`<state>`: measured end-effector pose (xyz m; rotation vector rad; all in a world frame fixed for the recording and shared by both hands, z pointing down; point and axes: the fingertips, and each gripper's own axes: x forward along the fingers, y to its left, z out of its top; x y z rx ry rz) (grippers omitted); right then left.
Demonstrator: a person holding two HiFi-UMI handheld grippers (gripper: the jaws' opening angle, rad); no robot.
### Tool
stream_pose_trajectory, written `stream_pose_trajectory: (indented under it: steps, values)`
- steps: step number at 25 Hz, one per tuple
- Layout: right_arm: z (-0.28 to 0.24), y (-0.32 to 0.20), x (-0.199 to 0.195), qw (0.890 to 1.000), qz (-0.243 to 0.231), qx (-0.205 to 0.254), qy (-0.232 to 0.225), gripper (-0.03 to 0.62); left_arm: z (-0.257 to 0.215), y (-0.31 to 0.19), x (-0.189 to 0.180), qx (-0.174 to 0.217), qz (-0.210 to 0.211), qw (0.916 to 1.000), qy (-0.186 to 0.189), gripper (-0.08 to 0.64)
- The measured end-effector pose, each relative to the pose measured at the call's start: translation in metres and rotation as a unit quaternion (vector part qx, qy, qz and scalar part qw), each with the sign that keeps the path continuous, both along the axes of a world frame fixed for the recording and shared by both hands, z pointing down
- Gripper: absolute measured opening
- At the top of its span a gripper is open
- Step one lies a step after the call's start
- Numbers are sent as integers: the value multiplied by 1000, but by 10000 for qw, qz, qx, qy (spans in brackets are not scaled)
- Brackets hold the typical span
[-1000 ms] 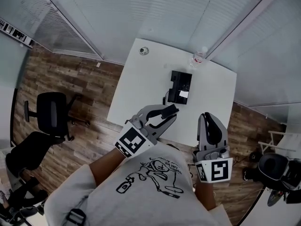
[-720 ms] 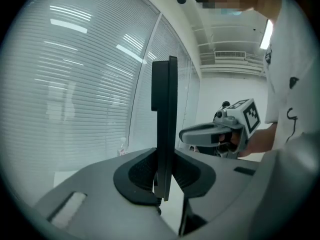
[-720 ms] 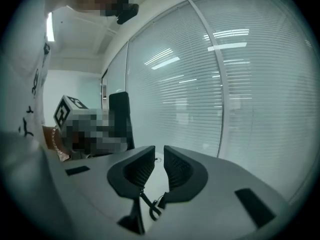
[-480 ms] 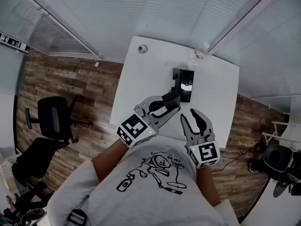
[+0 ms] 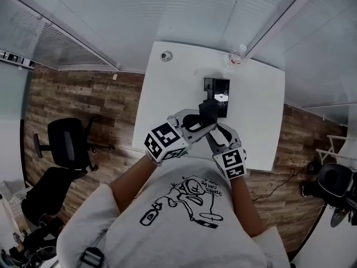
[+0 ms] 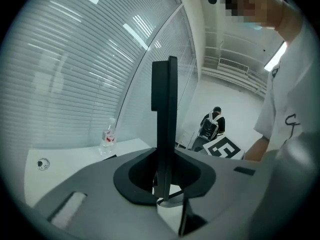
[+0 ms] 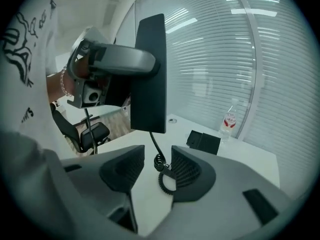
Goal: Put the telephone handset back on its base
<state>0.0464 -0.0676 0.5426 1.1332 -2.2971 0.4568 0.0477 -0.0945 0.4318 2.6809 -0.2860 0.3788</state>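
Observation:
My left gripper (image 5: 202, 123) is shut on the black telephone handset (image 5: 207, 111), which it holds above the white table (image 5: 167, 94) just short of the black base (image 5: 221, 89). In the left gripper view the handset (image 6: 165, 104) stands upright, pinched between the jaws of the left gripper (image 6: 165, 171). My right gripper (image 5: 217, 133) sits close beside it, and its jaws have just been opening. In the right gripper view the coiled cord (image 7: 161, 173) hangs from the handset (image 7: 150, 74) into the gap of the right gripper (image 7: 152, 170), which does not press on it. The base (image 7: 204, 141) lies beyond.
A water bottle (image 5: 236, 56) stands at the table's far edge near the base. A small round fitting (image 5: 165, 55) sits at the far left corner. Office chairs (image 5: 67, 144) stand on the wood floor to the left. Glass walls with blinds close in the table behind.
The right gripper has dropped from beside my body to right next to the left gripper, and its jaws have spread. The left gripper has carried the handset further towards the base.

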Motion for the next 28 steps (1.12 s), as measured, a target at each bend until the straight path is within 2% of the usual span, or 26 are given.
stream_pose_trajectory:
  steps: [2, 4, 6, 11, 17, 23, 28]
  values:
    - [11, 3, 0, 9999, -24, -149, -77, 150, 9, 0, 5, -141, 90, 9999, 9, 74]
    - [16, 8, 2, 9994, 43, -265, -234, 53, 17, 0, 9, -286, 140, 9995, 63, 74]
    - [21, 13, 5, 9983, 122, -394, -406, 35, 24, -1, 13, -433, 173, 9988, 153, 74]
    - [32, 23, 6, 9965, 209, -608, -531, 25, 41, -3, 20, -558, 154, 9979, 283, 75]
    - [38, 32, 3, 9956, 259, -716, -547, 18, 63, -14, 20, -695, -124, 9965, 438, 91]
    - [43, 32, 5, 9952, 378, -742, -523, 17, 86, -28, 23, -710, -158, 9965, 400, 112]
    - [44, 32, 8, 9932, 530, -769, -688, 15, 98, -36, 24, -970, -303, 9928, 636, 121]
